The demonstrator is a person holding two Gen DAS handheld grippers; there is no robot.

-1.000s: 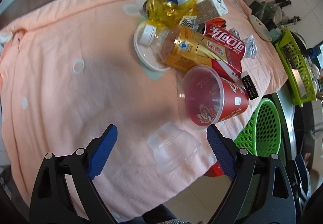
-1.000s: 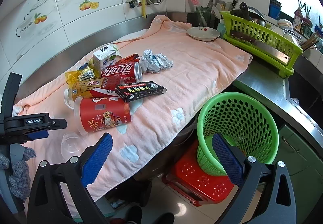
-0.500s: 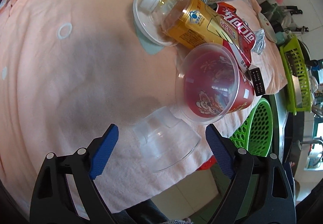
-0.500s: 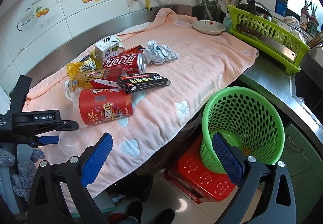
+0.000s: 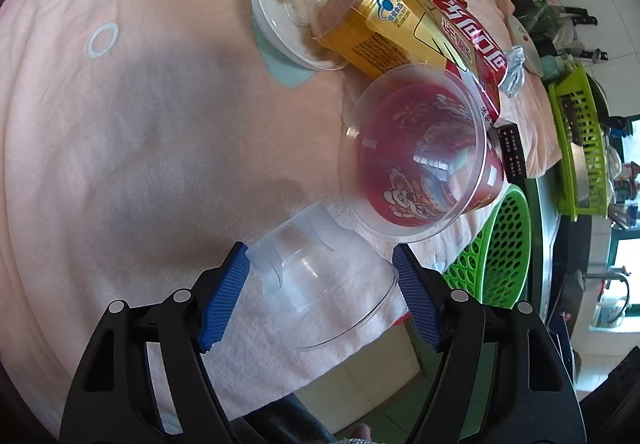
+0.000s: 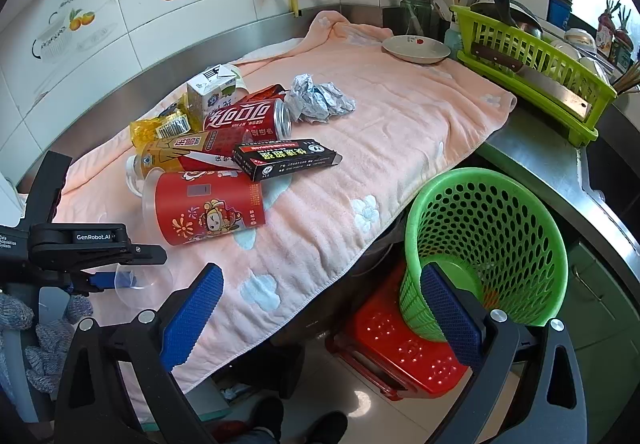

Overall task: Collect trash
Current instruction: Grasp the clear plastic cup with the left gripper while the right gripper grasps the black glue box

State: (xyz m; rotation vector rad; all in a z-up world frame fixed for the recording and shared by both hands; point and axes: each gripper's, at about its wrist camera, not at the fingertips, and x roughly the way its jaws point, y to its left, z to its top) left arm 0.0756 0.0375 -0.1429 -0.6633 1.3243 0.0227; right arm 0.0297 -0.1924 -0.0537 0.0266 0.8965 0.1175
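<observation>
A clear plastic cup (image 5: 320, 284) lies on its side on the pink towel (image 5: 140, 123). My left gripper (image 5: 322, 294) has its blue pads on both sides of the cup, closed in against it. The cup and left gripper also show in the right wrist view (image 6: 136, 280). Behind it lie a red tub (image 5: 420, 163), a yellow bottle (image 5: 380, 31), a red cola can (image 6: 244, 115), a black box (image 6: 284, 157), a milk carton (image 6: 212, 93) and crumpled foil (image 6: 320, 99). My right gripper (image 6: 316, 320) is open and empty above the floor, beside the green waste basket (image 6: 484, 244).
A red stool (image 6: 404, 352) stands under the basket. A green dish rack (image 6: 532, 63) with a cleaver, a plate (image 6: 416, 48) and knives sit at the counter's far right. The towel's front edge hangs over the counter.
My left gripper has moved forward to the clear cup and narrowed its jaws onto it. The right gripper has barely moved and stays open.
</observation>
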